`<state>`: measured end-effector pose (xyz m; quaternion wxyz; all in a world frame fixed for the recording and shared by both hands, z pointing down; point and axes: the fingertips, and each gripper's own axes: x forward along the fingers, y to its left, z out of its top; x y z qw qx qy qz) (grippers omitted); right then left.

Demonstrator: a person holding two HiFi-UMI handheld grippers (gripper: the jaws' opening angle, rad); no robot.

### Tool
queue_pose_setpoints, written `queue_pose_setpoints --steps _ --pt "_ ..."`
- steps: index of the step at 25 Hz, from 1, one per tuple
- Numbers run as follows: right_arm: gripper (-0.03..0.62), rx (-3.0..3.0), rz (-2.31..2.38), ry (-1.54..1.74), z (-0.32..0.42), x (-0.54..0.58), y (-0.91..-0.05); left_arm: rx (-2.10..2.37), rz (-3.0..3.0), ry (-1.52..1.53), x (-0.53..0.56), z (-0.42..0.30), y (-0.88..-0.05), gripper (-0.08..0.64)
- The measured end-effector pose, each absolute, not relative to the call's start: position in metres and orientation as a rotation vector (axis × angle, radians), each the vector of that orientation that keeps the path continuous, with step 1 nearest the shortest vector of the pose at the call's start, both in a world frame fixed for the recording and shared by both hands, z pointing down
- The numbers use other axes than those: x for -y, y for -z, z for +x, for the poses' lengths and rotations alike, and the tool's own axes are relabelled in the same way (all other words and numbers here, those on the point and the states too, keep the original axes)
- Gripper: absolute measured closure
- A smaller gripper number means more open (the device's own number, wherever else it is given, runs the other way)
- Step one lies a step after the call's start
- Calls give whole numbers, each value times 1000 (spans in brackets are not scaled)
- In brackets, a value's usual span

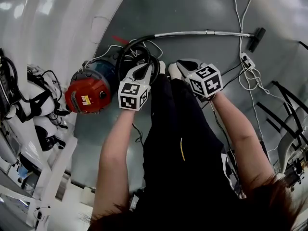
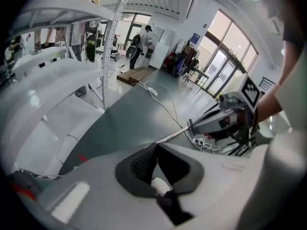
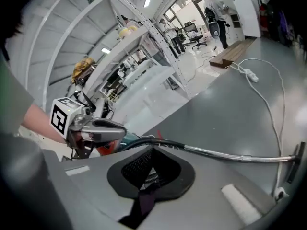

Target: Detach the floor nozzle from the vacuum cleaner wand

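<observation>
The vacuum's red and blue canister (image 1: 91,88) lies on the grey floor, and its black hose (image 1: 139,49) loops up to a metal wand (image 1: 202,32). The wand runs right to the black floor nozzle (image 1: 256,38). My left gripper (image 1: 144,67) hangs above the hose loop, shut and holding nothing. My right gripper (image 1: 186,65) is beside it, below the wand's middle, also shut and holding nothing. In the right gripper view the wand (image 3: 225,153) reaches the nozzle (image 3: 293,163) at far right, beyond the closed jaws (image 3: 152,150). The left gripper view shows closed jaws (image 2: 156,145).
White cables and a power strip (image 1: 246,59) lie on the floor to the right of the nozzle. White shelving with gear (image 1: 29,105) stands at the left. Dark frames (image 1: 284,105) stand at the right edge. The person's dark trousers (image 1: 178,143) fill the lower middle.
</observation>
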<state>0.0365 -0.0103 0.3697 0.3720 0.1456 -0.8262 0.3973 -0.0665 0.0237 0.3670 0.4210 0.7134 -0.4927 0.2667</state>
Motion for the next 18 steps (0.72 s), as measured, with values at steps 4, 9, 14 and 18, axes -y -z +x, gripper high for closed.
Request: queue_pose_setpoints --steps 4,9,14,18 --pt "594 2174 305 -1054 14 11 -397 1179 1797 -744 -20 -74 -401 551" --pt "594 2170 335 -931 -4 28 -465 1176 1799 -783 -3 -94 -465 551" --pt "594 2149 329 -848 -17 26 -528 1133 1863 -916 0 -115 -527 551" --pt "594 2113 349 -834 -19 20 -574 1121 1848 -946 -3 -125 -571 551"
